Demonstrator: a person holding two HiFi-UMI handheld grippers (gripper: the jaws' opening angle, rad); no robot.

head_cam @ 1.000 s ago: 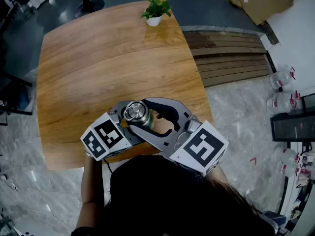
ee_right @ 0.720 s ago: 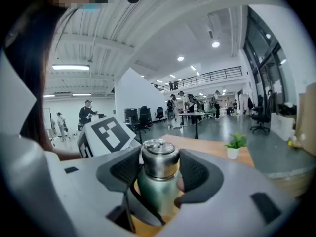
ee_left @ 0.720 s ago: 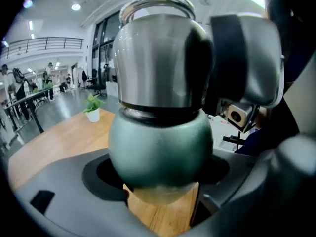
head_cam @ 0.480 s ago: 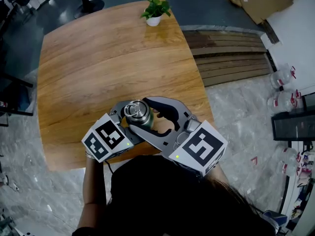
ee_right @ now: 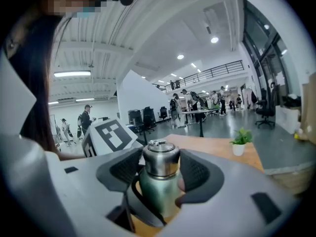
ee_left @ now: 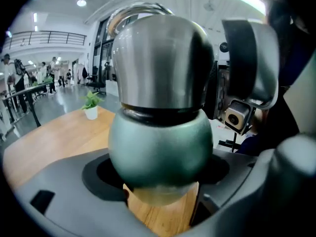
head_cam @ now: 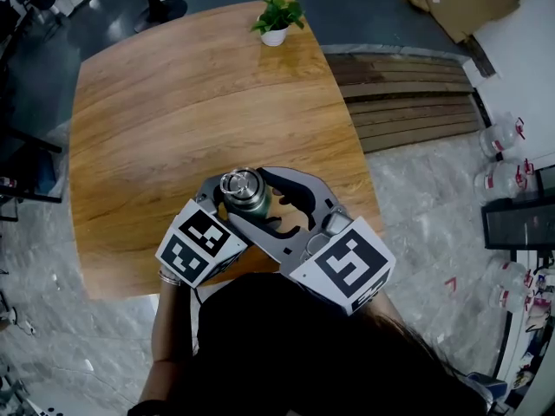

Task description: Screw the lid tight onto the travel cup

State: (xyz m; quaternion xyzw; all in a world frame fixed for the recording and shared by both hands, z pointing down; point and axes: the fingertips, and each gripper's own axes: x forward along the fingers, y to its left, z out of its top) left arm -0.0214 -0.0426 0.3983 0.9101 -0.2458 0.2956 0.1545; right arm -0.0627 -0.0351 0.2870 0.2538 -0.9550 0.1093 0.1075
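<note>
1. The cup [head_cam: 247,202] is upright at the near edge of the table [head_cam: 173,102]; I cannot tell whether it rests on the wood.
2. The left gripper [ee_left: 160,181] is clamped on the cup's green body, steadying it.
3. The right gripper [ee_right: 159,174] has its jaws closed around the steel lid [ee_right: 160,157], which sits on the cup.
4. This looks like the tightening step. The next move calls for the right gripper to twist while the left holds firm and keeps the cup upright.
</note>
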